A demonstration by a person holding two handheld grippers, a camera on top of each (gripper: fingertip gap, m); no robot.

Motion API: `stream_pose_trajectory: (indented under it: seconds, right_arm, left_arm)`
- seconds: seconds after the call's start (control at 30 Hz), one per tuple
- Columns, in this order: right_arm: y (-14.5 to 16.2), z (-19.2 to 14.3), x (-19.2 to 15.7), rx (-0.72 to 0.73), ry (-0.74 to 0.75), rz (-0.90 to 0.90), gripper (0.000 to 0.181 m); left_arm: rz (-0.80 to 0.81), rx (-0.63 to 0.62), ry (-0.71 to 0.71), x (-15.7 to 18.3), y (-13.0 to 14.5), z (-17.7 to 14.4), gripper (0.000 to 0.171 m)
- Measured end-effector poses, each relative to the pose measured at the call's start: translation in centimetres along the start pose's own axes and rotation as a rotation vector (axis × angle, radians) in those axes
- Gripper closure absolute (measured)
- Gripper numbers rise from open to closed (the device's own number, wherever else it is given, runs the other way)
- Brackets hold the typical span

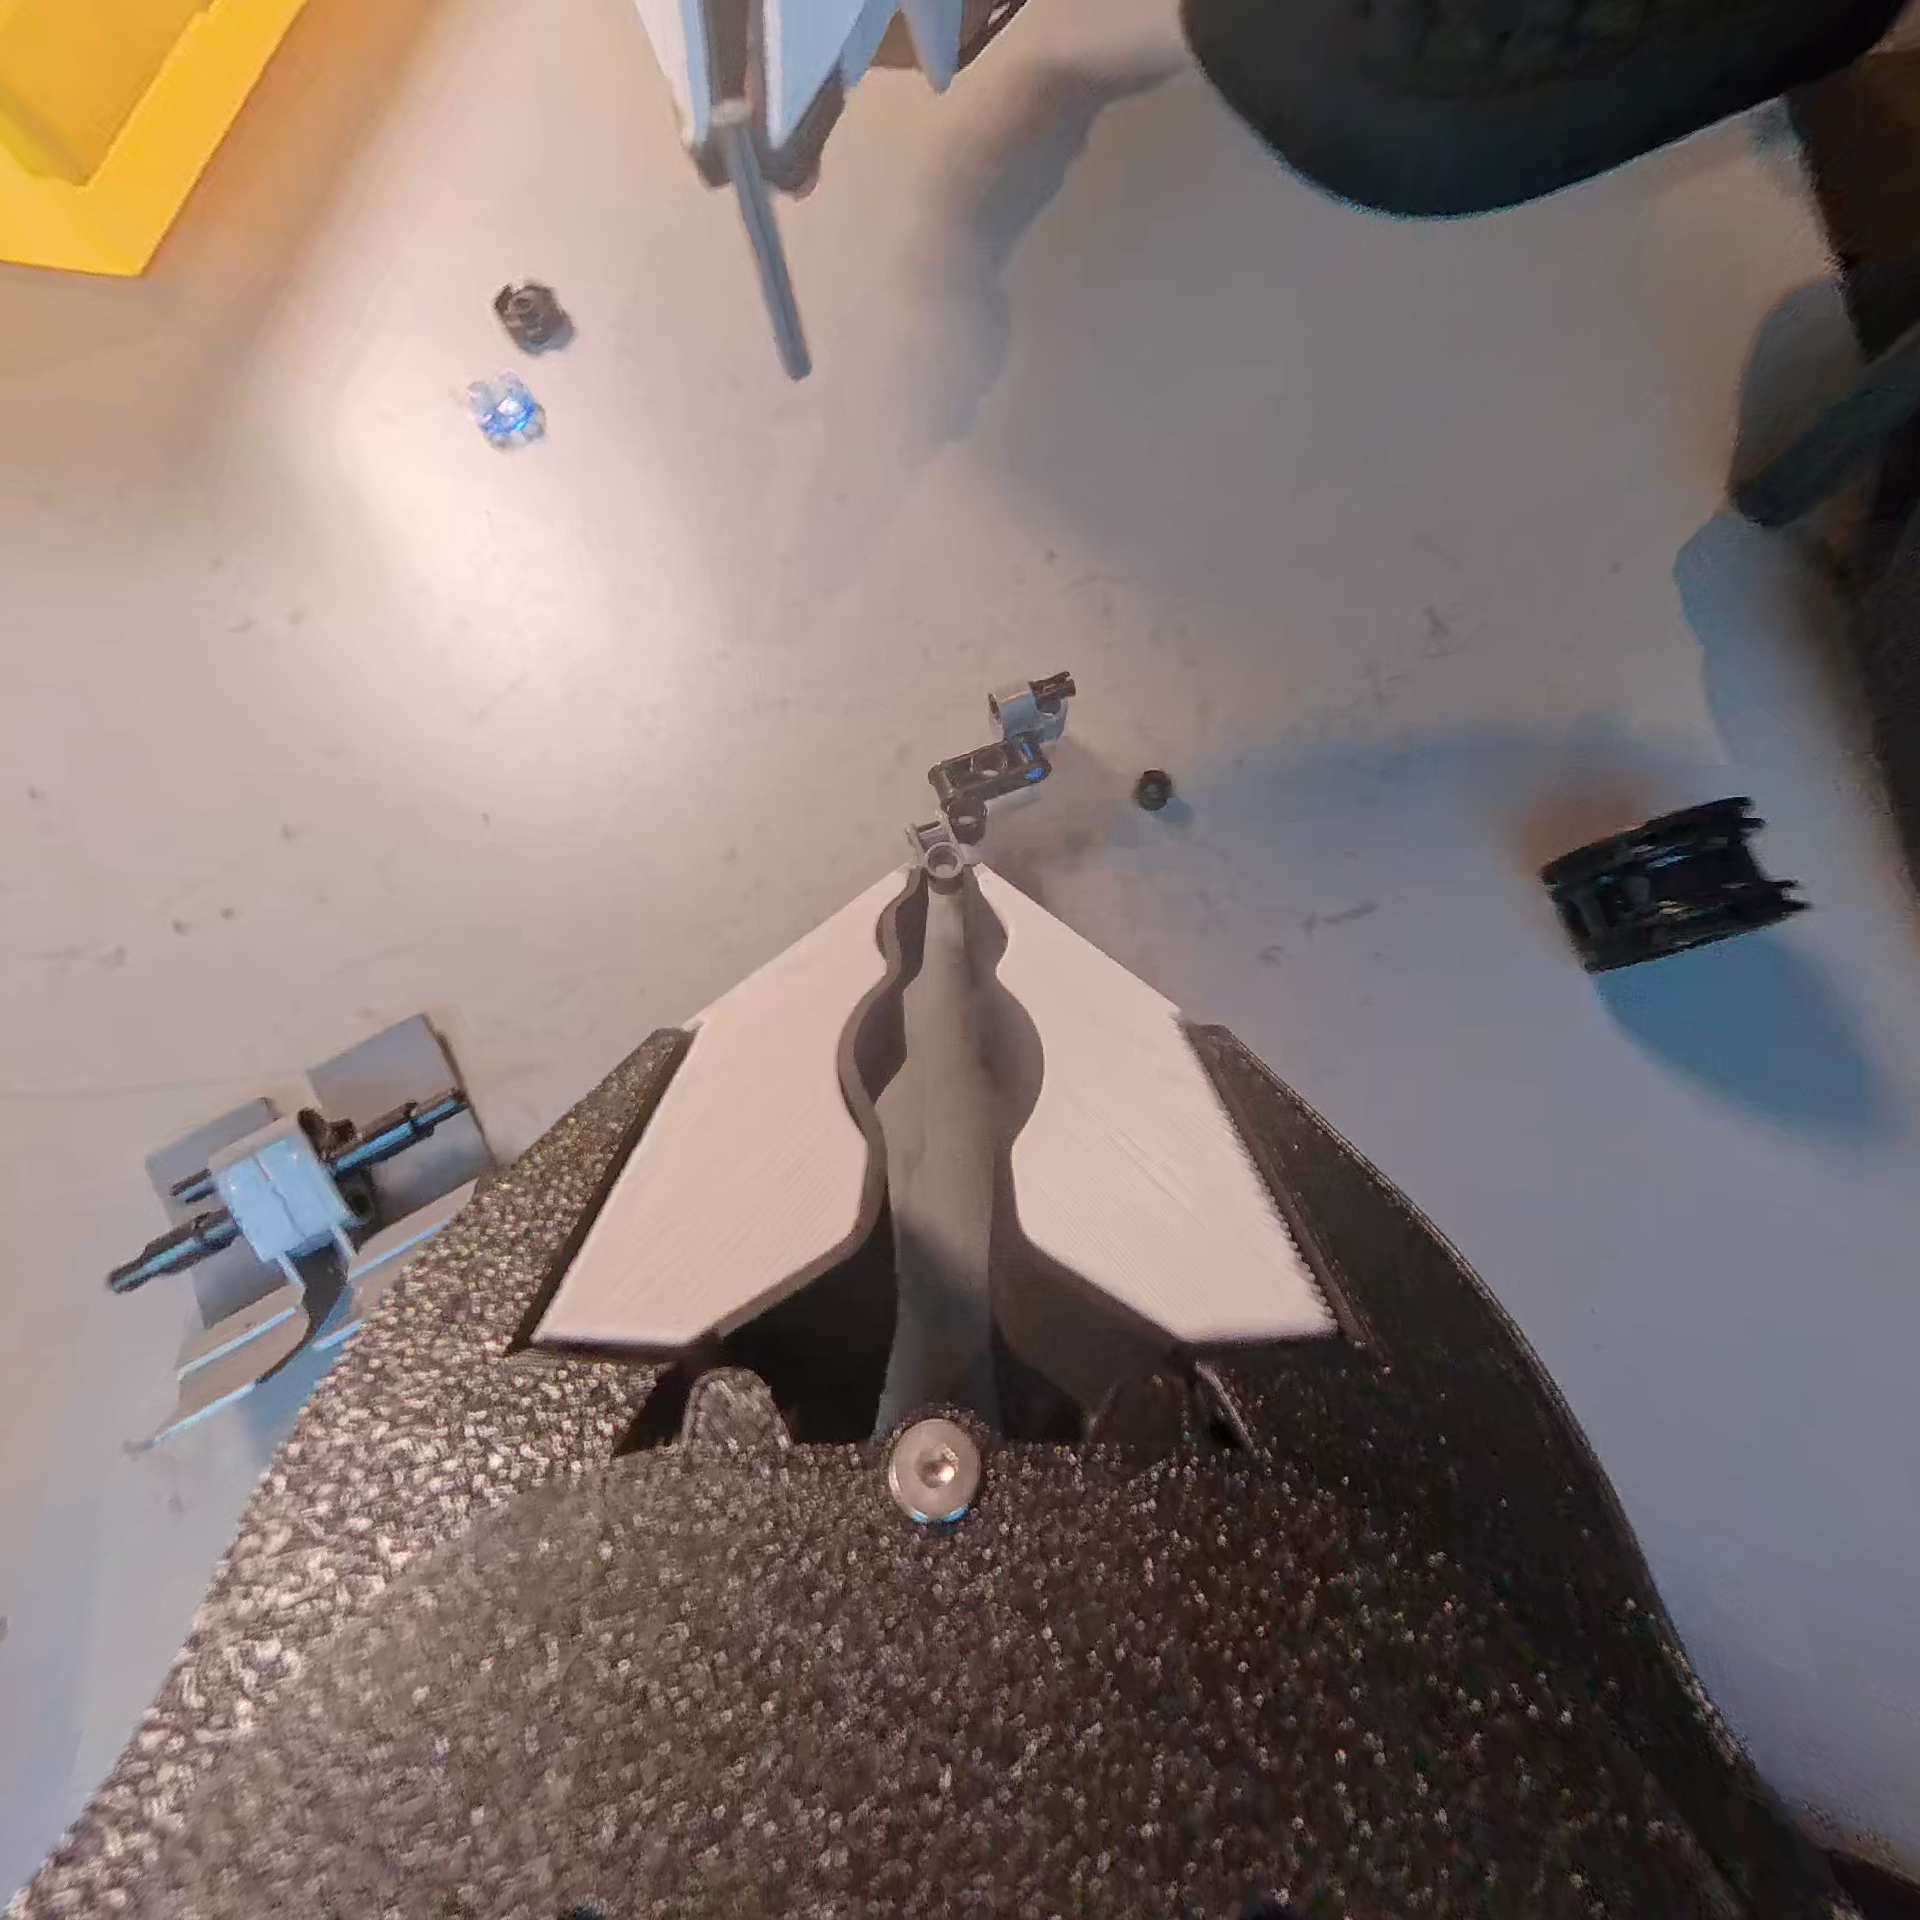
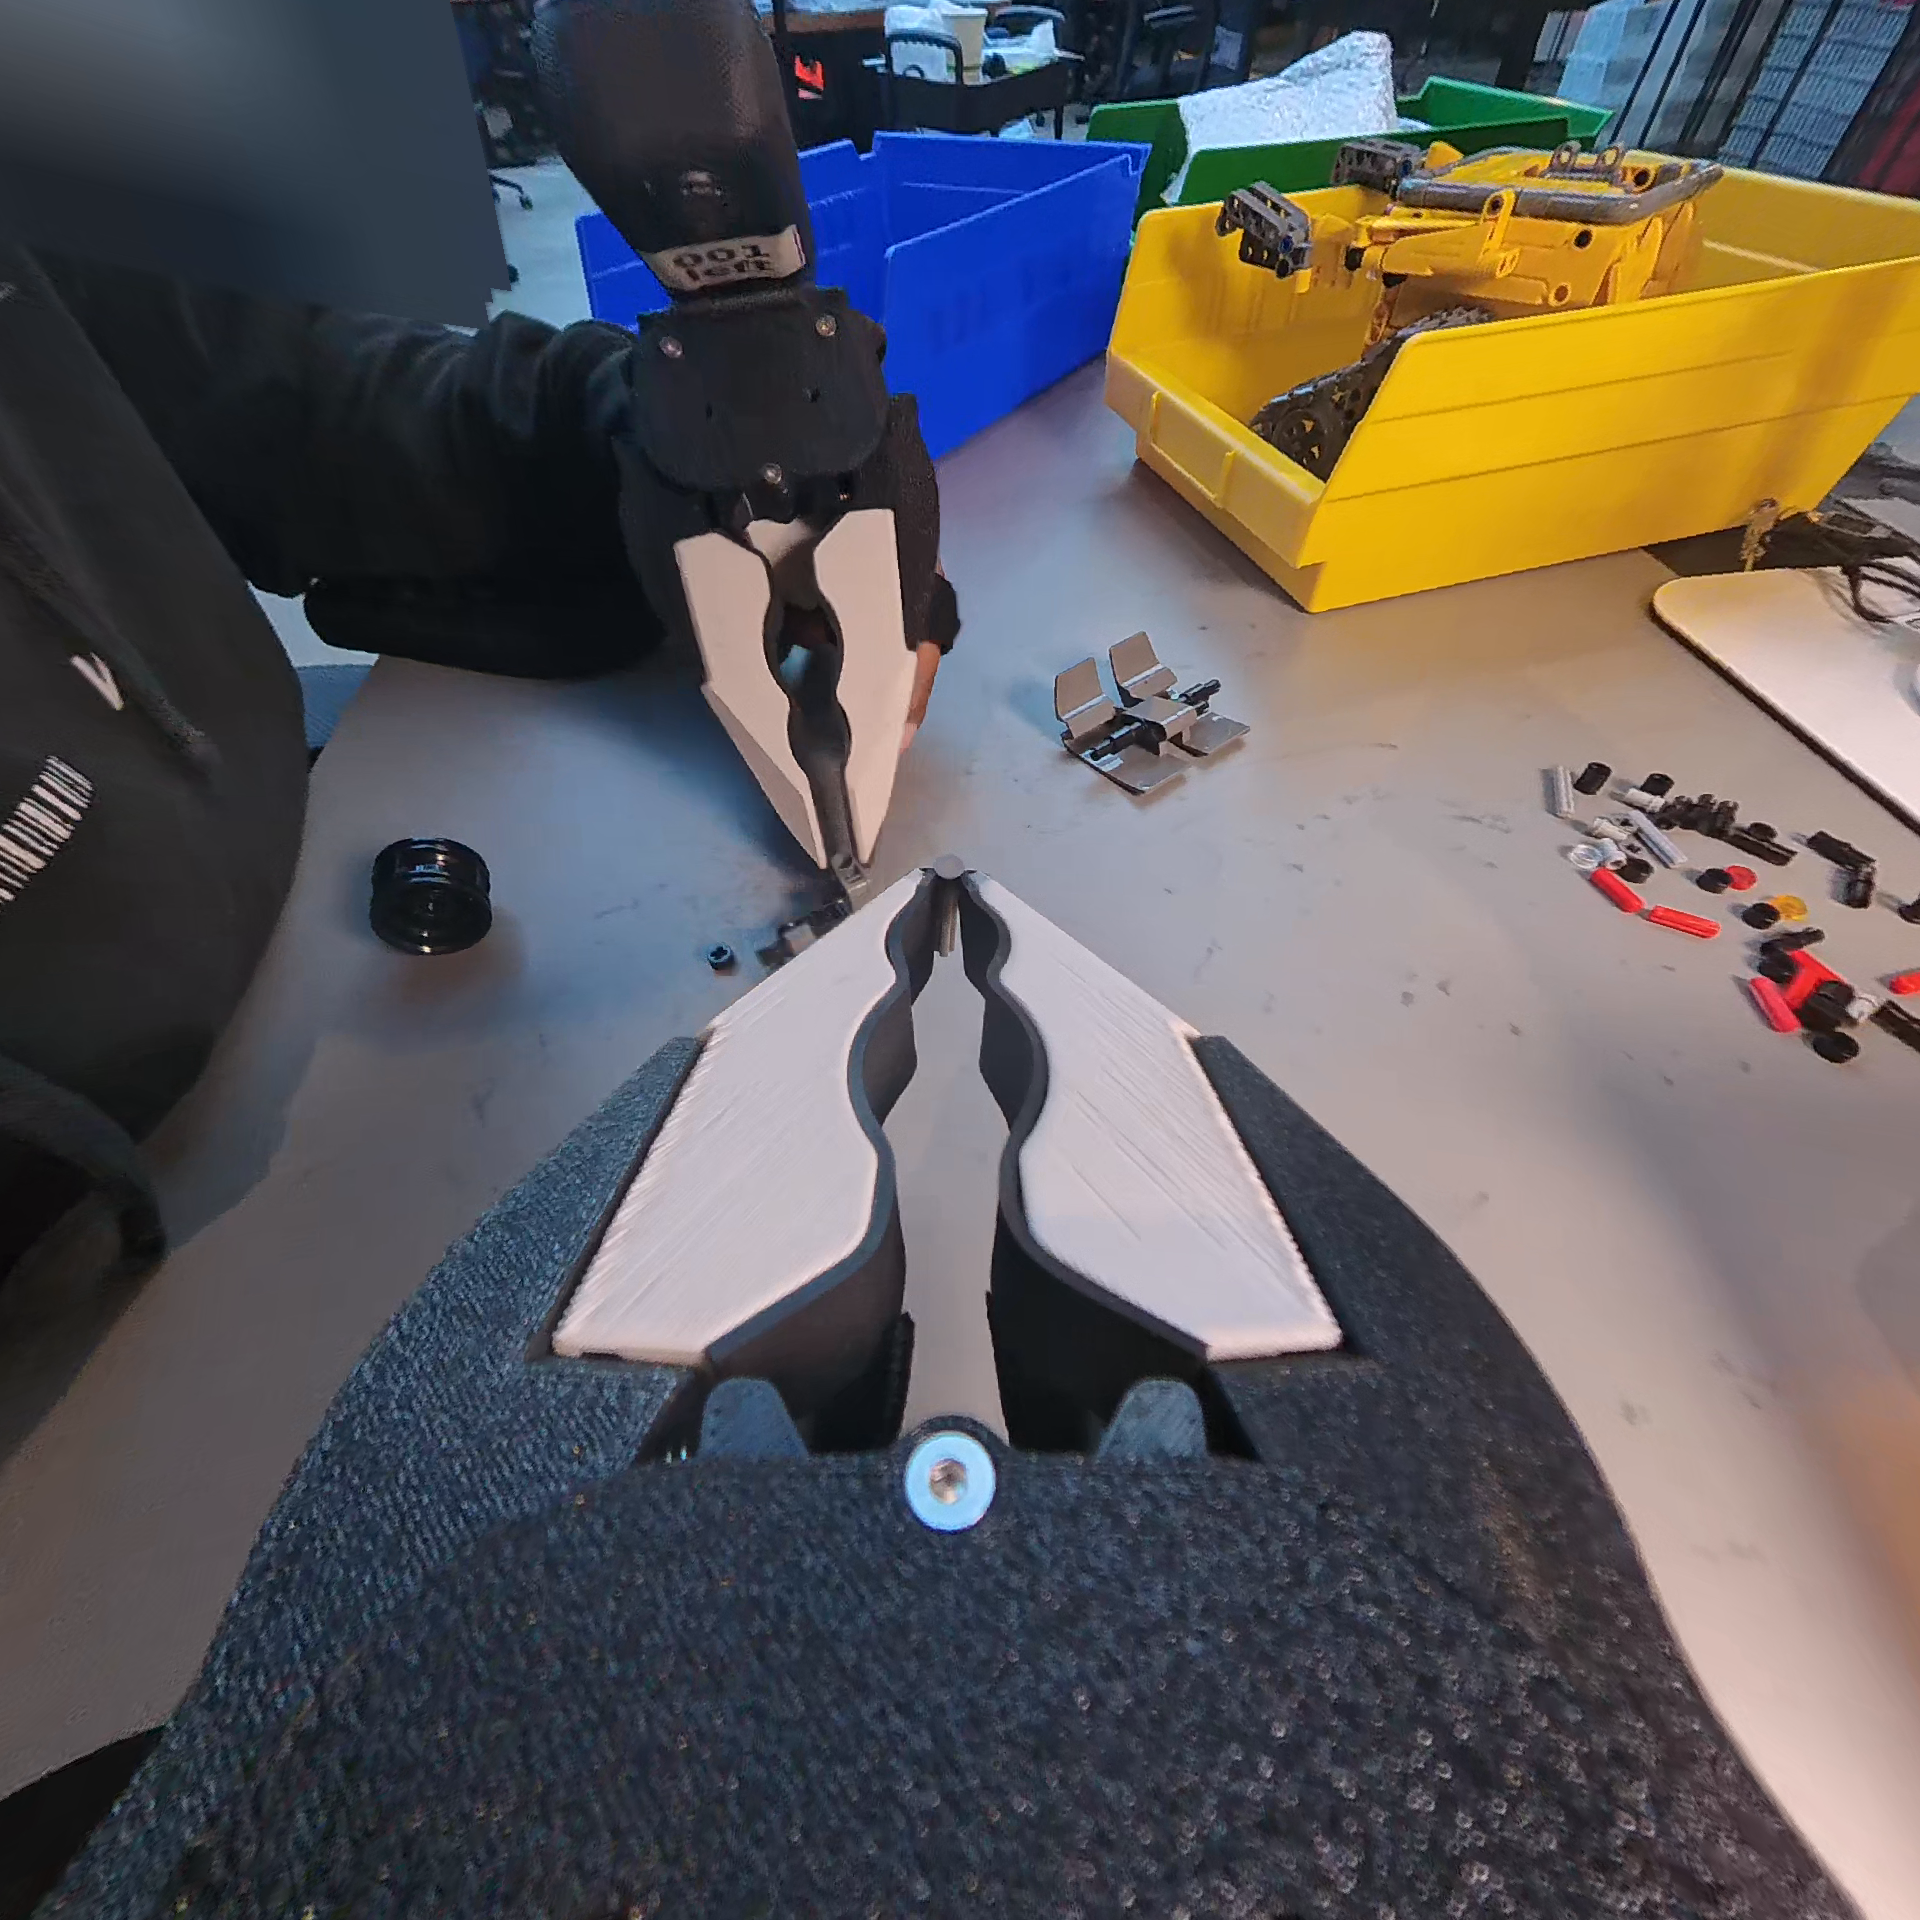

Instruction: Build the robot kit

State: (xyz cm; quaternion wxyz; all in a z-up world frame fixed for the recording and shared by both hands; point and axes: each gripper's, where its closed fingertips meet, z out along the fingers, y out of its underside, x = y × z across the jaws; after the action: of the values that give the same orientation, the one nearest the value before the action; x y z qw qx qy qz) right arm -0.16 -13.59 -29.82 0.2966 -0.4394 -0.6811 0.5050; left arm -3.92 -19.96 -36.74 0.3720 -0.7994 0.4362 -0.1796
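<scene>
My left gripper [image 1: 940, 875] is shut on a small grey connector [image 1: 943, 858] right at the table surface. A black link [image 1: 987, 774] and another grey piece [image 1: 1029, 712] hang off that connector. My right gripper [image 2: 948, 881] is shut on a thin grey axle [image 2: 945, 914]. In the left wrist view the right gripper [image 1: 743, 135] comes in from the top with the axle [image 1: 771, 270] pointing down toward the table. In the right wrist view the left gripper [image 2: 847, 868] stands just beyond and left of my right fingertips.
A black wheel [image 1: 1673, 883] and a small black bush [image 1: 1153, 790] lie near the connector. A grey part assembly [image 2: 1148, 717], a heap of small black and red parts [image 2: 1745, 904], a yellow bin [image 2: 1558, 488] holding a yellow model vehicle [image 2: 1455, 249] and a blue bin [image 2: 966, 270] stand around. A person's dark sleeve [image 2: 416, 468] is at left. The gap from one gripper's tips to the other's is roughly 11 cm. The right gripper is farther from the small black bush [image 1: 1153, 790], some 11 cm, than the left, some 4 cm. The right camera catches it too, in the right wrist view [image 2: 718, 958].
</scene>
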Motion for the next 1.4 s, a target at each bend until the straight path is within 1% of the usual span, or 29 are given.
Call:
stream_pose_trajectory:
  seconds: [0.07,0.2,0.43,0.67,0.9,1.4]
  right_arm:
    - [-0.1,0.1,-0.3,0.003,-0.013,0.002,0.177]
    - [-0.4,0.8,-1.6,0.003,-0.057,-0.01,0.177]
    - [-0.2,2.4,-4.0,-0.02,-0.142,-0.036,0.177]
    - [0.7,3.9,-5.9,-0.065,-0.213,-0.05,0.177]
    - [1.2,4.6,-6.6,-0.092,-0.243,-0.049,0.177]
    - [2.3,5.5,-7.0,-0.169,-0.24,-0.083,0.177]
  left_arm:
    - [0.024,0.037,0.05,1.1,-0.8,-0.3,0.166]
    - [0.064,0.059,0.139,3.0,-1.2,-0.7,0.166]
    - [0.086,0.017,0.153,3.3,-0.2,-0.2,0.166]
    - [0.08,0.014,0.138,2.9,-0.1,0.0,0.166]
    - [0.08,0.012,0.142,2.7,0.1,0.1,0.166]
    - [0.094,0.011,0.141,2.7,0.0,0.3,0.166]
